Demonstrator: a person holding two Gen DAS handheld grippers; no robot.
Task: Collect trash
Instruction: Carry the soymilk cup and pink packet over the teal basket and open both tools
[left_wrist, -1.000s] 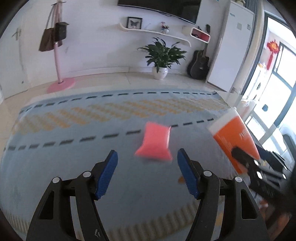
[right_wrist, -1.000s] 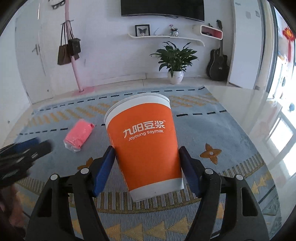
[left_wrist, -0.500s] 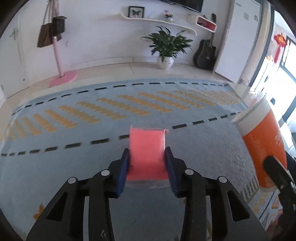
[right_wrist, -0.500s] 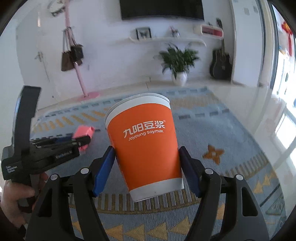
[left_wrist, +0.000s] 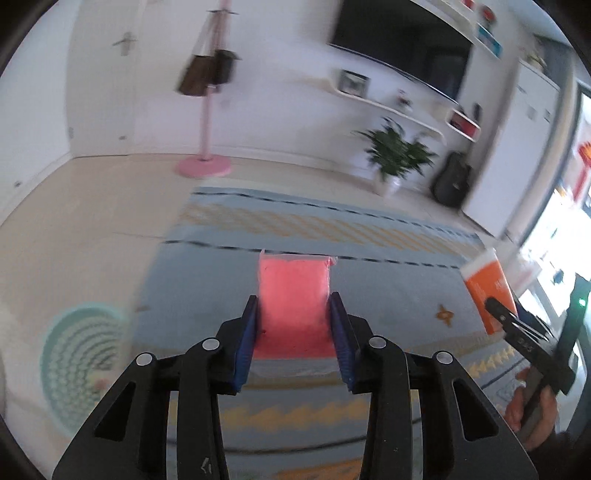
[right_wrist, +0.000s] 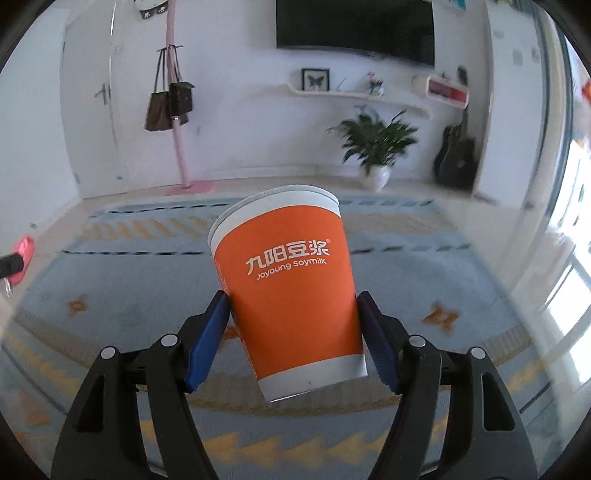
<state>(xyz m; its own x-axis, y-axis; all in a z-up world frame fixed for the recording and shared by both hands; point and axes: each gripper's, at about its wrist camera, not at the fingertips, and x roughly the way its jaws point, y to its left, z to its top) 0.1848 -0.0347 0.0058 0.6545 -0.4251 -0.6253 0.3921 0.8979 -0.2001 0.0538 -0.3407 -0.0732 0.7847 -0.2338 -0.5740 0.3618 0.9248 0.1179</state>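
My left gripper (left_wrist: 293, 314) is shut on a pink plastic packet (left_wrist: 293, 295) and holds it above the blue rug (left_wrist: 388, 266). My right gripper (right_wrist: 291, 314) is shut on an orange paper cup (right_wrist: 291, 284) printed "Joyoung soymilk", tilted slightly and held above the rug. The cup (left_wrist: 489, 291) and right gripper also show at the right edge of the left wrist view. The pink packet (right_wrist: 22, 251) shows at the far left of the right wrist view.
A pink coat stand (left_wrist: 205, 162) with bags stands on the tiled floor behind the rug. A potted plant (right_wrist: 375, 147), a black guitar (right_wrist: 454, 155) and a white cabinet (left_wrist: 517, 147) line the back wall. A round patterned mat (left_wrist: 85, 362) lies at left.
My left gripper closed on the pink packet, lifted it off the rug and swung left. My right gripper kept its hold on the cup.
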